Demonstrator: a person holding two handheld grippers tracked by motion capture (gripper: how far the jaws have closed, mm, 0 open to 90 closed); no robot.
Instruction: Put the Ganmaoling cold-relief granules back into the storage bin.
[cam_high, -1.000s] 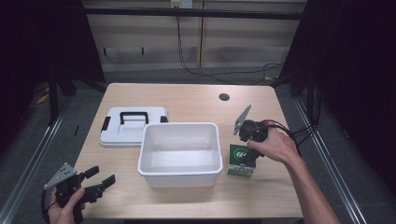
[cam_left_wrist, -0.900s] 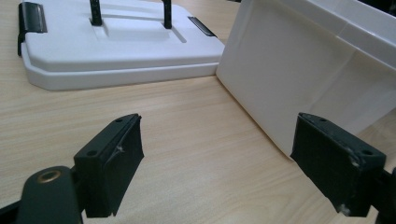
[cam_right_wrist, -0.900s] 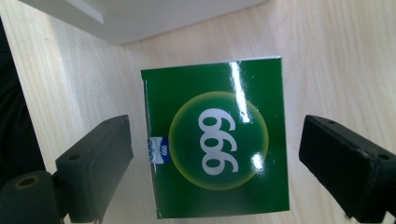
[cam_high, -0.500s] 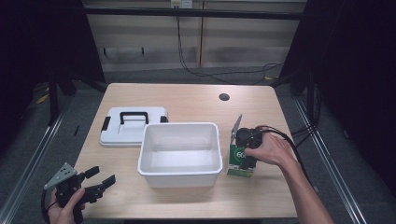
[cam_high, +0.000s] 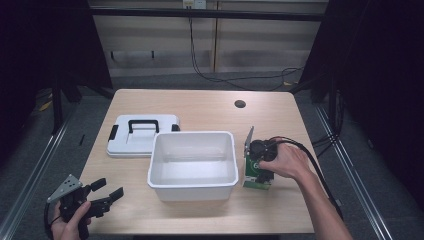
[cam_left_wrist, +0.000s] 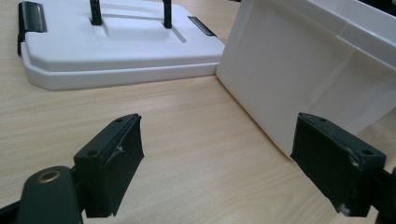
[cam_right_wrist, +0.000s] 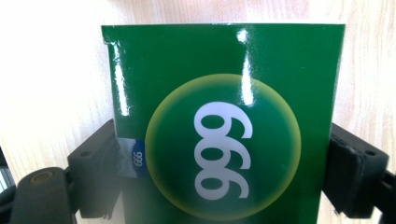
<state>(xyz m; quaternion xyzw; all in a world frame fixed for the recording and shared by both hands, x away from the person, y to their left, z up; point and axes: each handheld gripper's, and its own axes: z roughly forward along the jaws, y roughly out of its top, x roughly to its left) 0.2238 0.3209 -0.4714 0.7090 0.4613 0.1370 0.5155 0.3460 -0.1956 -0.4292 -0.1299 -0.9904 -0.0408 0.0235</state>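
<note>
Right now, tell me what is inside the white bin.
The white bin looks empty: its pale floor and inner walls show bare in the high view. The strip of floor behind its near wall is hidden. Its lid lies apart on the table.

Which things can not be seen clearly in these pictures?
- Green box: bottom cut off by the right gripper view's lower edge; in the high view the hand and right gripper cover most of it.
- White bin: inside hidden in the left gripper view by its own wall.
- White lid: far end cut off by the top edge.
</note>
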